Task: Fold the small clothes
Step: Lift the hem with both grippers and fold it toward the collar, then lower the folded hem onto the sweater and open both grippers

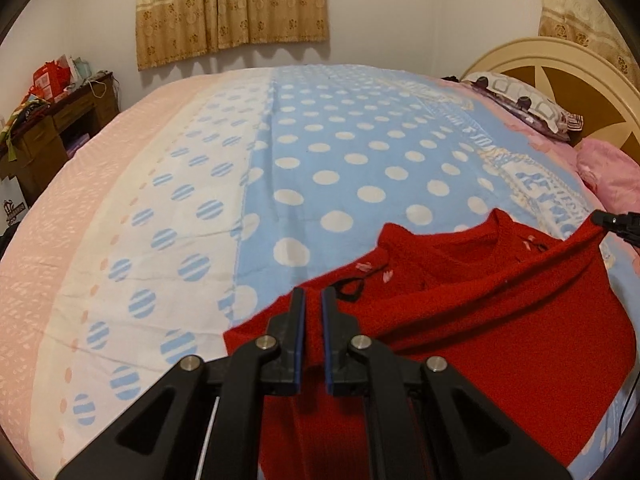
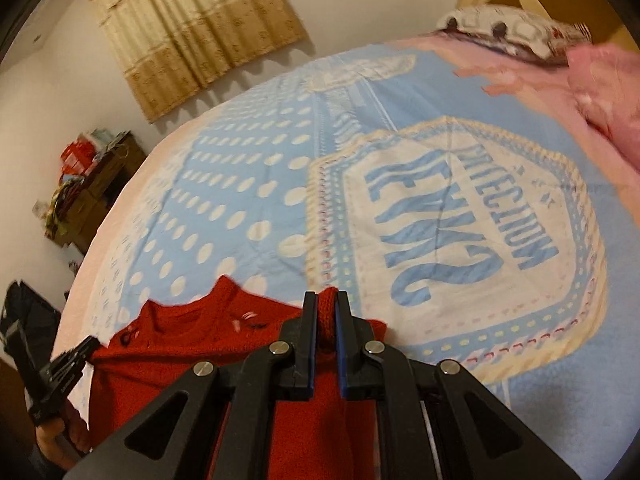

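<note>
A: Red sweater [image 1: 500, 312] on the bed [image 1: 320, 152], neck toward twelve o'clock, stretched three to nine.
B: Left gripper [image 1: 313, 300] nearly closed, pinching one edge; right gripper [image 2: 327, 300] clamped on knit. Curtains [image 1: 232, 4] at twelve, headboard [image 1: 560, 64] at two.

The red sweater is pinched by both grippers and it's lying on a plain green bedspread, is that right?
Not quite. Both the left gripper and right gripper pinch the red sweater, but the bedspread is light blue with white polka dots, as the left wrist view shows.
</note>
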`<state>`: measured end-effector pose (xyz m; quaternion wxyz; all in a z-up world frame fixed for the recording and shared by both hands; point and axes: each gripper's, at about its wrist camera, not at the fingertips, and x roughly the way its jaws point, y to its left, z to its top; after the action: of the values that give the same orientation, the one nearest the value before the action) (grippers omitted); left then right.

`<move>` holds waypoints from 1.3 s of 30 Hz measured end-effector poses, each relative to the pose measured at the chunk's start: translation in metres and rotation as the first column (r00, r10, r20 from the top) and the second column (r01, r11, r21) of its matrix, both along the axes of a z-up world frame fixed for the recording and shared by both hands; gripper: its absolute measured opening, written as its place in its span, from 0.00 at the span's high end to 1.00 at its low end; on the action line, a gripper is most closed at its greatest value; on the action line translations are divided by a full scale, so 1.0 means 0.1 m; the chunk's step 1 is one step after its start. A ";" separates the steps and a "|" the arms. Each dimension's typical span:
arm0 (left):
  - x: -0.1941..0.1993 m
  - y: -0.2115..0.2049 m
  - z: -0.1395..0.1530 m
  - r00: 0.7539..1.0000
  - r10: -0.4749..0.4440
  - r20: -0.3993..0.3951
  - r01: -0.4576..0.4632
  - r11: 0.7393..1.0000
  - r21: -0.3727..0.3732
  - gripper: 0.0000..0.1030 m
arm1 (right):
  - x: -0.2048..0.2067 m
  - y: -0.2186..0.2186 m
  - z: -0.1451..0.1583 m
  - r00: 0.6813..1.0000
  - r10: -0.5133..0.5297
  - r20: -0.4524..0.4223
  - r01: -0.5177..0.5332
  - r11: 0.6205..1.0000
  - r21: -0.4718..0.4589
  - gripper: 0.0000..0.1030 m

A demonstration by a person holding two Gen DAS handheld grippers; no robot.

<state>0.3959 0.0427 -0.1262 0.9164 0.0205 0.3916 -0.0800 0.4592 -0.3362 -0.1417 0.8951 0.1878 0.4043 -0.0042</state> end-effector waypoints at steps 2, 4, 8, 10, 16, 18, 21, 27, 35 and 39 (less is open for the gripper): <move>0.06 0.02 0.01 0.999 0.034 0.006 -0.034 0.999 0.013 0.89 | 0.08 -0.04 -0.04 1.000 -0.011 -0.007 0.011 1.000 0.014 0.90; 0.12 0.08 0.02 0.997 0.076 0.010 -0.077 0.997 0.020 0.89 | 0.11 -0.10 -0.03 1.000 -0.028 0.013 0.028 0.999 0.029 0.76; 0.13 0.28 0.07 0.987 0.160 0.012 -0.160 0.987 0.005 0.88 | -0.03 -0.01 0.12 0.997 0.038 0.074 -0.036 0.999 -0.017 0.41; 0.03 0.31 0.12 0.987 0.155 0.029 -0.155 0.988 0.007 0.88 | -0.13 0.10 0.16 0.991 0.109 0.072 -0.107 0.993 -0.042 0.41; -0.43 0.14 0.18 0.990 0.048 0.130 -0.069 0.984 0.163 0.45 | -0.26 0.49 -0.04 0.950 0.305 -0.074 -0.311 0.945 -0.104 0.41; -0.45 0.05 0.10 0.994 0.032 0.106 -0.055 0.974 0.219 0.45 | -0.23 0.50 -0.16 0.958 0.260 -0.118 -0.276 0.950 -0.147 0.41; -0.51 0.02 0.03 0.996 0.038 0.083 -0.055 0.976 0.212 0.45 | -0.24 0.45 -0.34 0.961 0.210 -0.180 -0.239 0.958 -0.157 0.41; -0.91 0.05 -0.14 0.999 0.046 0.025 -0.051 0.978 0.203 0.39 | -0.77 0.41 -0.13 0.975 0.211 -0.071 -0.221 0.956 -0.191 0.41; -1.31 0.10 -0.27 0.994 0.072 0.083 -0.087 0.977 0.193 0.37 | -1.28 0.82 -0.30 0.927 0.356 -0.118 -0.374 0.895 -0.244 0.41; -1.37 0.13 -0.31 0.991 0.101 0.086 -0.114 0.981 0.157 0.32 | -1.41 0.93 -0.39 0.941 0.325 -0.092 -0.336 0.872 -0.357 0.41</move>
<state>0.2585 0.0558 -0.1572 0.9292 0.0764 0.3615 0.0025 0.3181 -0.2431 -0.1806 0.8957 -0.0549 0.4355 0.0707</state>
